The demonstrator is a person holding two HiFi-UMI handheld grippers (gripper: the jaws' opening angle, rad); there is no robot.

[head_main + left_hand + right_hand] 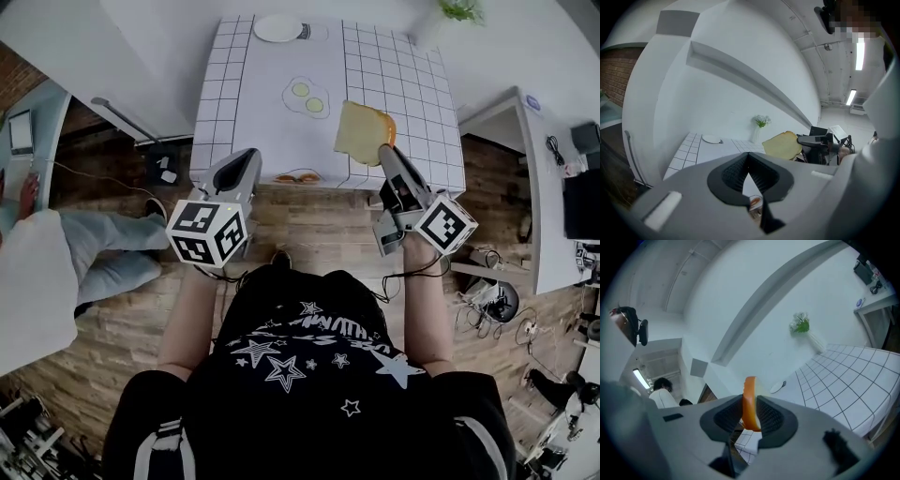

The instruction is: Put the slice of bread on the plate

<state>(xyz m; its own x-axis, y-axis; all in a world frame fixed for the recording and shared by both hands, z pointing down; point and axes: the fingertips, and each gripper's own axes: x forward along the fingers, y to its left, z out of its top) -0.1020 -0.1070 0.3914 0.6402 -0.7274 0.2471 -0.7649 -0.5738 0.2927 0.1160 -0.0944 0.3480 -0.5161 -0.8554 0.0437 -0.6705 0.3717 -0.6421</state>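
Note:
A slice of bread [364,131] with a tan crust hangs above the right front part of the white tiled table [403,84]. My right gripper [384,150] is shut on its lower edge. In the right gripper view the bread [750,389] stands edge-on between the pads of the right gripper [750,404]. The white plate [278,28] lies at the far edge of the table, well beyond the bread; it also shows as the plate [711,139] and the plate [776,387]. My left gripper [246,161] hovers at the table's front edge, shut and holding nothing; in its own view the left gripper [749,157] has its tips meeting.
Two fried eggs [307,97] lie mid-table, and a small brownish item [298,176] at the front edge. A vase with a green plant [457,11] stands at the far right corner. A seated person [56,262] is at the left. Desks with gear stand at the right [572,187].

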